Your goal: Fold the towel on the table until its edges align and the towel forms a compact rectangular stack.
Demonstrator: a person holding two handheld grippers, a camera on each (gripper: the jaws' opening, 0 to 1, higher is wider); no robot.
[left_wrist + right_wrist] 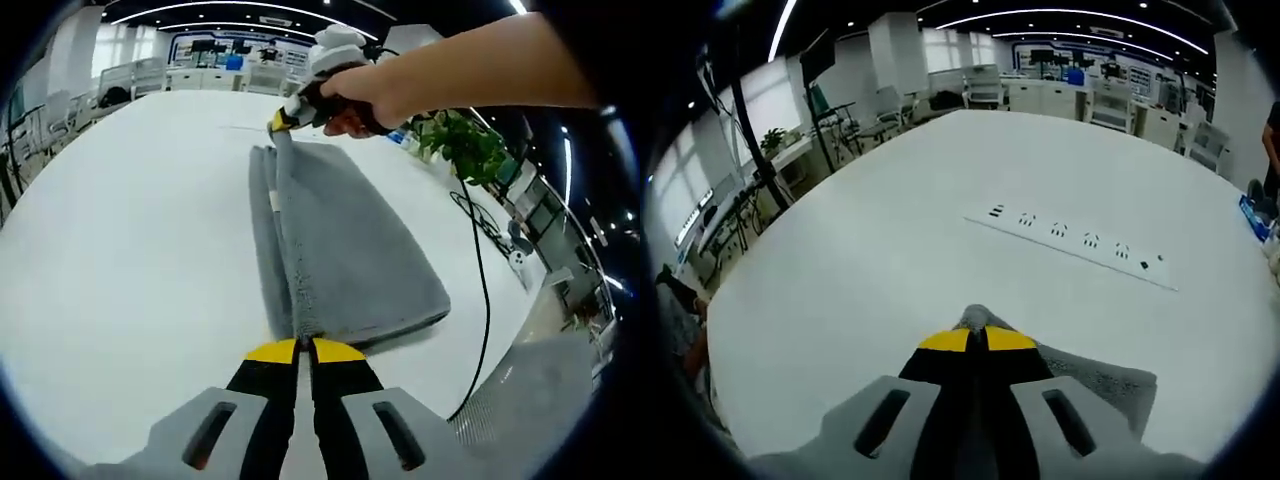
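— How do the jaws stand?

— In the left gripper view, the left gripper (303, 351) has its yellow-tipped jaws pressed together on the near edge of the grey towel (350, 260). At the far end, the right gripper (283, 122), held in a person's hand (355, 98), pinches the same raised fold. In the right gripper view, that gripper's (976, 338) jaws are closed on a small tuft of towel (1095, 382), the rest of it lying under and to the right.

— Where does the towel lie?

— Folded lengthwise on the white counter (130, 230), a long strip running between the two grippers, its upper layer lifted into a ridge along the line between them.

— Anything around it?

— A black cable (482, 290) trails over the counter's right edge, and a potted plant (465, 145) stands past it. In the right gripper view a row of power sockets (1072, 236) is set flush in the counter (890, 230), well apart from the towel.

— And the room?

— An open office: desks, chairs, strip lights overhead.
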